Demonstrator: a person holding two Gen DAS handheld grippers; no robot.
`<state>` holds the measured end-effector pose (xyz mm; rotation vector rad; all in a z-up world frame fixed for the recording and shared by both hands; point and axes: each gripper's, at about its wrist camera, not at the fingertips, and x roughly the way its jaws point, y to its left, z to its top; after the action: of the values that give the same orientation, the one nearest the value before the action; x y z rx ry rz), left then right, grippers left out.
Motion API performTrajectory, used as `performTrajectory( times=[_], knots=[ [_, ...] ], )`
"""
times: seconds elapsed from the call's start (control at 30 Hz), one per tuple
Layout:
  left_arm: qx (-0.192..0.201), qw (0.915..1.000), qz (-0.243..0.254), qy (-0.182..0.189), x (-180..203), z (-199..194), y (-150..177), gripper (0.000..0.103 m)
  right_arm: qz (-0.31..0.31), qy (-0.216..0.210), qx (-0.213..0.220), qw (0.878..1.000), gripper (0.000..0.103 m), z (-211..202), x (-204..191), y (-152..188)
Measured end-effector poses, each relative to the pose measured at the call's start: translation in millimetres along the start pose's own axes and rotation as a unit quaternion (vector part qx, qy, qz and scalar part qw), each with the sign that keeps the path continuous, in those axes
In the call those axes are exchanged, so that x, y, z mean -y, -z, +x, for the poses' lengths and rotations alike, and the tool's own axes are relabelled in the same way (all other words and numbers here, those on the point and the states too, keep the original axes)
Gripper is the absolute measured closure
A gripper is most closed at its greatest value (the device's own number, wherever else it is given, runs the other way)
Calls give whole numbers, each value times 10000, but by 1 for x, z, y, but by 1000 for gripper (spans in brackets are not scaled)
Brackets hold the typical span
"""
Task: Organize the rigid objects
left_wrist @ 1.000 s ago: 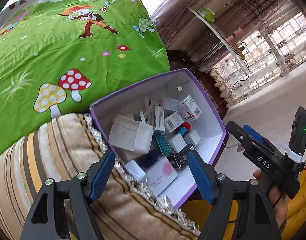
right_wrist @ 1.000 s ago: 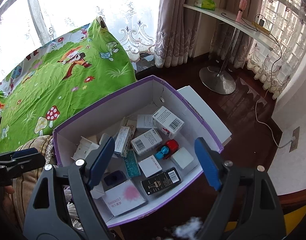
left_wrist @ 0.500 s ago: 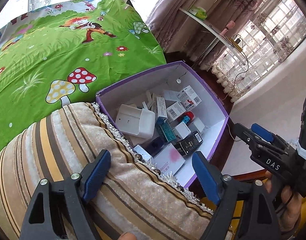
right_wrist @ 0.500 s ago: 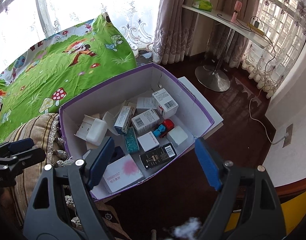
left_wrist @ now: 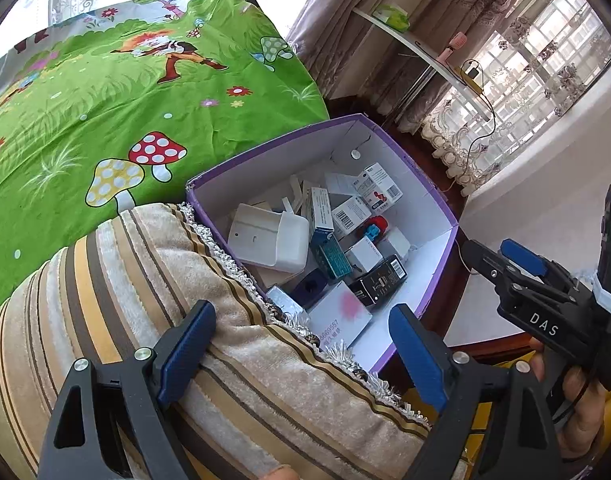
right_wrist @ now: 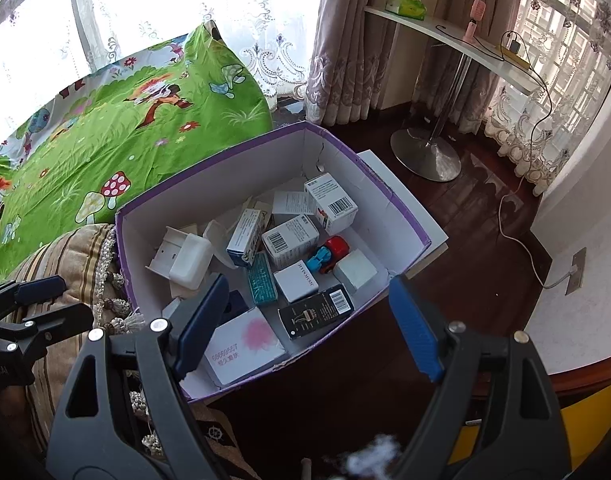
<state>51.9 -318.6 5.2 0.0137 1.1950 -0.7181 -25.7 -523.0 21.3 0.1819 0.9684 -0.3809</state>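
Note:
A purple cardboard box (right_wrist: 369, 168) with white inside walls sits beside the bed and holds several small cartons, a white plastic holder (right_wrist: 185, 258), a black carton (right_wrist: 315, 312), a pink-spotted white carton (right_wrist: 245, 344) and a red-and-blue toy car (right_wrist: 329, 254). The box also shows in the left wrist view (left_wrist: 421, 184). My right gripper (right_wrist: 305, 320) is open and empty, above the box's near edge. My left gripper (left_wrist: 301, 348) is open and empty over a striped cushion (left_wrist: 125, 280), short of the box.
A green cartoon bedsheet (left_wrist: 105, 112) lies behind the box. Dark wooden floor (right_wrist: 465, 208) lies to the right, with a round table base (right_wrist: 425, 154) and a white cable (right_wrist: 517, 236). A white shelf (right_wrist: 457, 40) holds small items. Curtains hang at the back.
Both grippers have pulled back and up from the box, so it looks smaller and farther. More of the striped cushion lies under the left gripper. Both stay open.

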Motion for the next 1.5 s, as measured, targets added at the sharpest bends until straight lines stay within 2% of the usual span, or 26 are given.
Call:
performTrajectory(
  times=[1.37, 1.5],
  knots=[
    [-2, 10000, 22, -21, 1, 1, 0, 14, 22, -43, -46, 10000, 19, 3, 2, 2],
    [-40, 9998, 140, -114, 4, 3, 1, 14, 30, -58, -64, 10000, 19, 4, 1, 2]
  ],
)
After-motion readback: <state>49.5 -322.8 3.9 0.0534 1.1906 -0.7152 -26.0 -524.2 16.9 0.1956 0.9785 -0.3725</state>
